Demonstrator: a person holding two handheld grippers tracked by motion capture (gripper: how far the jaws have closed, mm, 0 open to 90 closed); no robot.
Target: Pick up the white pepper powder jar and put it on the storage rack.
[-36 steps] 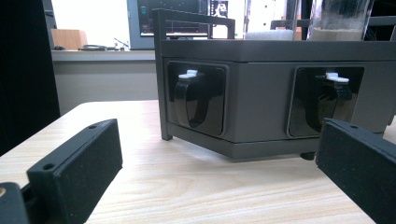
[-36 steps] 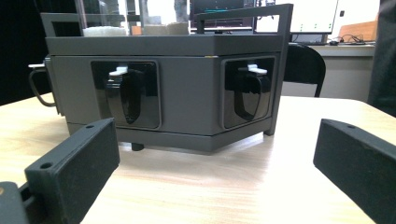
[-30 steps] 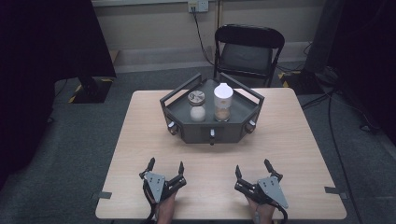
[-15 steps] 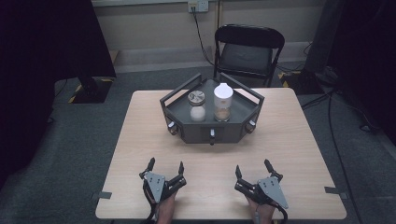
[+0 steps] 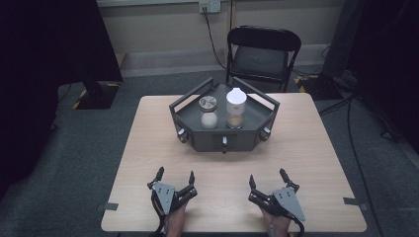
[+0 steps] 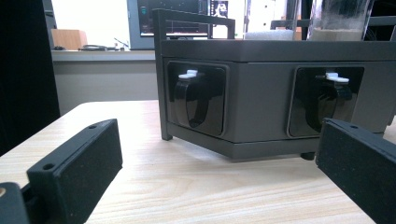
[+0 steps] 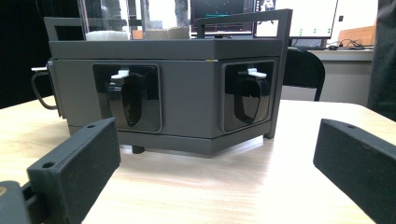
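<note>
Grey tray [image 5: 257,133] lies well beyond both open tools.

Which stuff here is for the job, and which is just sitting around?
For the job: grey tray, tall clear jar, small round jar, white ball, left gripper, right gripper.
Just around: folding chair, wall socket.

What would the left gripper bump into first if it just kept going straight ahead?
Probably the dark grey tray: the left gripper, jaws open, points at its front wall, with bare table between them.
</note>
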